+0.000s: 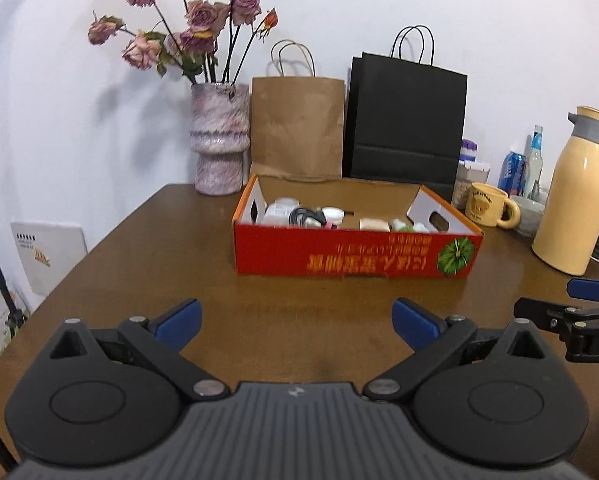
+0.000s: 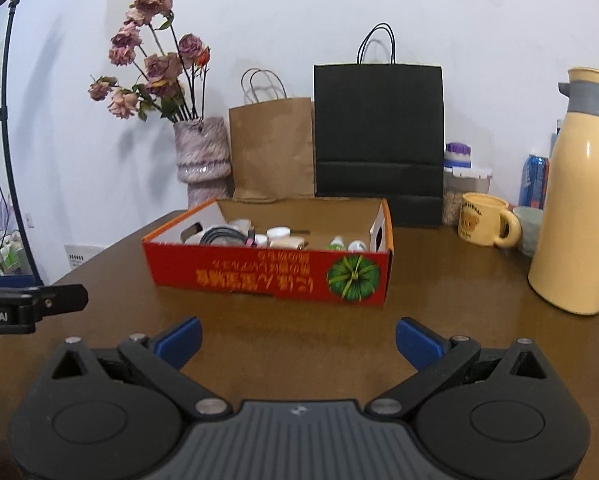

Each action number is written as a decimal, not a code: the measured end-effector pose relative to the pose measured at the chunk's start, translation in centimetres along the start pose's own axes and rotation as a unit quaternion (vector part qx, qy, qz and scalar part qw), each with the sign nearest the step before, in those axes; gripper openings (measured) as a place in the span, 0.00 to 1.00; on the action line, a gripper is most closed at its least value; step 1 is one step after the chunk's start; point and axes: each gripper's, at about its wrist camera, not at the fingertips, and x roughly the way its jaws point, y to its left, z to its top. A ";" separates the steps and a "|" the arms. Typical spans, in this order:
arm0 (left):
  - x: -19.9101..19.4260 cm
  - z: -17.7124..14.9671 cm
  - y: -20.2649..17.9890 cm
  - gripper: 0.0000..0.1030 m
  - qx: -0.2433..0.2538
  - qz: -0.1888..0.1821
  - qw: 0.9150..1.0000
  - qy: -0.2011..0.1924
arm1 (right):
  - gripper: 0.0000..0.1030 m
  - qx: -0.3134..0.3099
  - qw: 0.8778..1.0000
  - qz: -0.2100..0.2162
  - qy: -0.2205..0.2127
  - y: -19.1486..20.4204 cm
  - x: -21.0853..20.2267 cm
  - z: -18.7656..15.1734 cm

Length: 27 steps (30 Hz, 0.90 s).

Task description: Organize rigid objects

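A red cardboard box with a green pumpkin print stands open on the brown table. Inside lie small items: a black coiled cable, white containers, a beige block and small green-and-white bottles. My left gripper hovers open in front of the box, nothing between its blue pads. My right gripper is likewise open and empty, short of the box. The right gripper's side shows at the left wrist view's right edge.
Behind the box stand a vase of dried roses, a brown paper bag and a black paper bag. At the right are a yellow mug, a cream thermos, jars and a can.
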 end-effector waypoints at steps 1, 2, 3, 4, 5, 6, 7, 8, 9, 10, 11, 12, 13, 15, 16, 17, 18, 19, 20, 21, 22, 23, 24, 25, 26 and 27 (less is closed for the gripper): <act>-0.2 -0.3 0.1 1.00 0.000 0.000 1.000 0.002 | 1.00 0.000 1.000 0.000 0.002 0.0 -0.2 -0.2; -0.4 -0.4 0.1 1.00 0.000 0.001 1.000 0.003 | 1.00 0.000 1.000 0.000 0.003 0.1 -0.5 -0.5; -0.7 -0.6 0.1 1.00 0.002 0.003 1.000 0.004 | 1.00 0.000 1.000 0.000 0.005 0.2 -0.8 -0.7; -0.9 -0.8 0.0 1.00 0.003 0.003 1.000 0.005 | 1.00 -0.001 1.000 -0.001 0.006 0.3 -0.9 -0.8; -1.0 -0.9 0.0 1.00 0.005 0.002 1.000 0.005 | 1.00 -0.001 1.000 -0.002 0.007 0.3 -1.1 -1.0; -1.2 -1.0 -0.1 1.00 0.006 0.001 1.000 0.005 | 1.00 -0.001 1.000 -0.003 0.008 0.4 -1.3 -1.2; -1.2 -1.0 -0.2 1.00 0.008 0.000 1.000 0.005 | 1.00 -0.001 1.000 -0.003 0.008 0.4 -1.4 -1.3; -1.3 -1.0 -0.3 1.00 0.009 0.000 1.000 0.004 | 1.00 -0.001 1.000 -0.004 0.009 0.4 -1.5 -1.4; -1.4 -1.1 -0.3 1.00 0.010 -0.001 1.000 0.004 | 1.00 0.000 1.000 -0.005 0.008 0.4 -1.6 -1.4; -1.5 -1.1 -0.4 1.00 0.011 -0.001 1.000 0.004 | 1.00 -0.001 1.000 -0.005 0.008 0.4 -1.7 -1.4; -1.5 -1.1 -0.4 1.00 0.011 -0.001 1.000 0.003 | 1.00 -0.001 1.000 -0.006 0.007 0.4 -1.8 -1.4; -1.6 -1.1 -0.4 1.00 0.011 0.000 1.000 0.003 | 1.00 -0.001 1.000 -0.006 0.006 0.4 -1.8 -1.2; -1.6 -1.1 -0.4 1.00 0.011 -0.001 1.000 0.002 | 1.00 -0.001 1.000 -0.006 0.005 0.4 -1.9 -1.2; -1.7 -1.1 -0.4 1.00 0.011 0.000 1.000 0.002 | 1.00 -0.001 1.000 -0.006 0.004 0.4 -2.0 -1.2; -1.7 -1.2 -0.4 1.00 0.011 0.000 1.000 0.002 | 1.00 -0.001 1.000 -0.006 0.003 0.4 -2.0 -1.2; -1.7 -1.2 -0.4 1.00 0.012 -0.001 1.000 0.002 | 1.00 -0.001 1.000 -0.006 0.003 0.4 -2.0 -1.1; -1.7 -1.2 -0.4 1.00 0.012 0.000 1.000 0.002 | 1.00 -0.001 1.000 -0.006 0.003 0.4 -2.0 -1.1; -1.7 -1.2 -0.4 1.00 0.011 -0.001 1.000 0.002 | 1.00 -0.001 1.000 -0.006 0.003 0.4 -2.0 -1.1; -1.7 -1.2 -0.4 1.00 0.011 -0.001 1.000 0.002 | 1.00 -0.001 1.000 -0.006 0.003 0.4 -2.0 -1.1; -1.7 -1.2 -0.4 1.00 0.012 0.000 1.000 0.002 | 1.00 -0.001 1.000 -0.006 0.003 0.4 -2.0 -1.1; -1.7 -1.2 -0.4 1.00 0.012 0.000 1.000 0.001 | 1.00 -0.001 1.000 -0.006 0.003 0.4 -2.0 -1.1; -1.7 -1.2 -0.4 1.00 0.012 0.000 1.000 0.001 | 1.00 -0.001 1.000 -0.006 0.002 0.4 -2.0 -1.1; -1.8 -1.2 -0.4 1.00 0.012 0.000 1.000 0.001 | 1.00 -0.001 1.000 -0.006 0.002 0.4 -2.0 -1.1; -1.8 -1.2 -0.4 1.00 0.012 0.000 1.000 0.001 | 1.00 -0.001 1.000 -0.006 0.003 0.4 -2.0 -1.1; -1.8 -1.2 -0.4 1.00 0.012 -0.001 1.000 0.001 | 1.00 -0.001 1.000 -0.006 0.003 0.4 -2.0 -1.1; -1.9 -1.2 -0.4 1.00 0.012 -0.001 1.000 0.000 | 1.00 -0.001 1.000 -0.006 0.003 0.4 -2.0 -1.1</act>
